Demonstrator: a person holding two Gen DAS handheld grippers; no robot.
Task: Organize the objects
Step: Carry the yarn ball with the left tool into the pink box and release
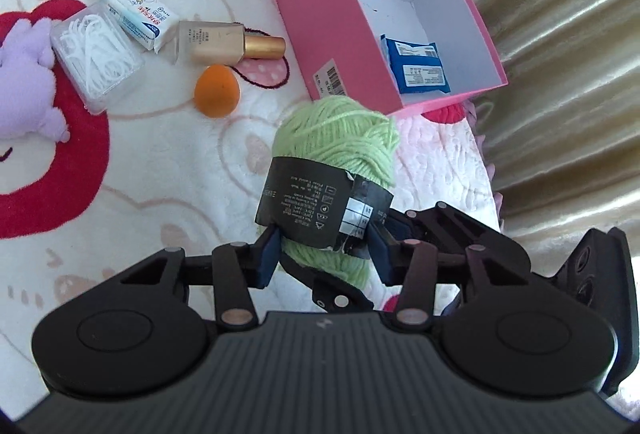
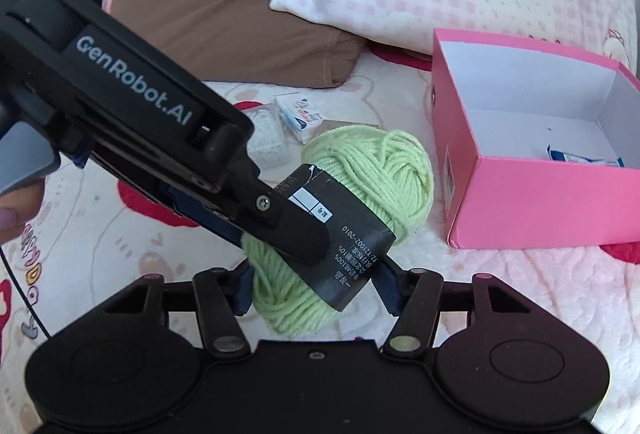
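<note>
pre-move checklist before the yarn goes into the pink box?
1. Left gripper pads on green yarn: ok, pinching at the black label.
2. Right gripper on the same yarn: cannot tell, pads flank it but contact is unclear.
3. Yarn off the blanket: cannot tell.
4. Pink box open: ok, no lid on it.
5. Free floor in box: ok, only a blue packet at one end.
6. Path to box: ok, nothing between yarn and box.

The purple plush toy (image 1: 24,81) is cut off at the left edge. The blue wipes packet (image 2: 584,157) shows only its top behind the pink box (image 2: 540,205) wall.
</note>
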